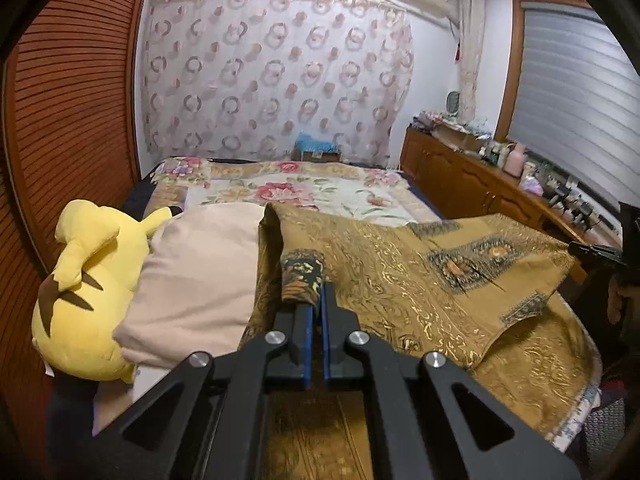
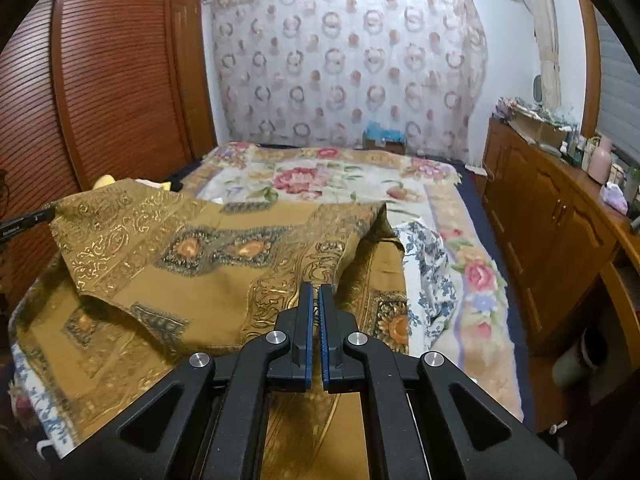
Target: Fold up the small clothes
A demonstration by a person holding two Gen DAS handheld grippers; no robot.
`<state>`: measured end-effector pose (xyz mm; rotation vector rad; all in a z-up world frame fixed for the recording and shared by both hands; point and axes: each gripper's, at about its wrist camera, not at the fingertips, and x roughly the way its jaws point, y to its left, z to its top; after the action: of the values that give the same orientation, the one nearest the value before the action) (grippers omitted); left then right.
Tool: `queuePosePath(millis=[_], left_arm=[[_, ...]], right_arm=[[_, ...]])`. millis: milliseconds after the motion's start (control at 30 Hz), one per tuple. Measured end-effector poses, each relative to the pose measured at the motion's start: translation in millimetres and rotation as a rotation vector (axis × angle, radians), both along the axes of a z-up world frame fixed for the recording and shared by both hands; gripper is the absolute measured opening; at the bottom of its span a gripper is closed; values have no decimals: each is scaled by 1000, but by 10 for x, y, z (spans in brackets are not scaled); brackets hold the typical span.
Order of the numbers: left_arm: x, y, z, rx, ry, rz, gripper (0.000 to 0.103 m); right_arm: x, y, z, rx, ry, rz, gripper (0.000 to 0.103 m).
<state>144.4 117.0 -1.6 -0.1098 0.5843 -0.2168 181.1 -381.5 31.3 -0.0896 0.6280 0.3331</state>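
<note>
Bed (image 2: 472,240): floral cover, filled the view from 12 to 6 o'clock.
Gold patterned cloth (image 1: 400,280): lay at centre, half lifted between both tools.
Pillow (image 1: 200,272): at 9 o'clock.
Left gripper (image 1: 316,300): clenched on a cloth edge.
Right gripper (image 2: 316,300): clenched on another edge.
Risk: slippery fabric could slide free under uneven pull, skewing the fold.

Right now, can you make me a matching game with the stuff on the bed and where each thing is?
Things:
1. gold patterned cloth
2. yellow plush toy
3. beige pillow
4. blue-and-white floral cloth

Places:
A. far left, against the pillow
B. pinched in both claws
C. between the plush and the gold cloth
D. right of the gold cloth, on the floral blanket

Pairs: 1-B, 2-A, 3-C, 4-D
</note>
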Motion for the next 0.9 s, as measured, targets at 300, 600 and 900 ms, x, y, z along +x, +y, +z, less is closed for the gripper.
queuePosePath(millis=[300,600,900], left_arm=[[-723,186,-19,-23,1,-14,0],[-1024,19,-384,74,98,-27,1],[-1103,-48,-474,88,131,-15,28]], right_arm=[[-827,-117,150,-25,7,36,0],[-1048,-103,-223,-66,114,31,0],[-930,-37,-316,-107,106,-14,37]])
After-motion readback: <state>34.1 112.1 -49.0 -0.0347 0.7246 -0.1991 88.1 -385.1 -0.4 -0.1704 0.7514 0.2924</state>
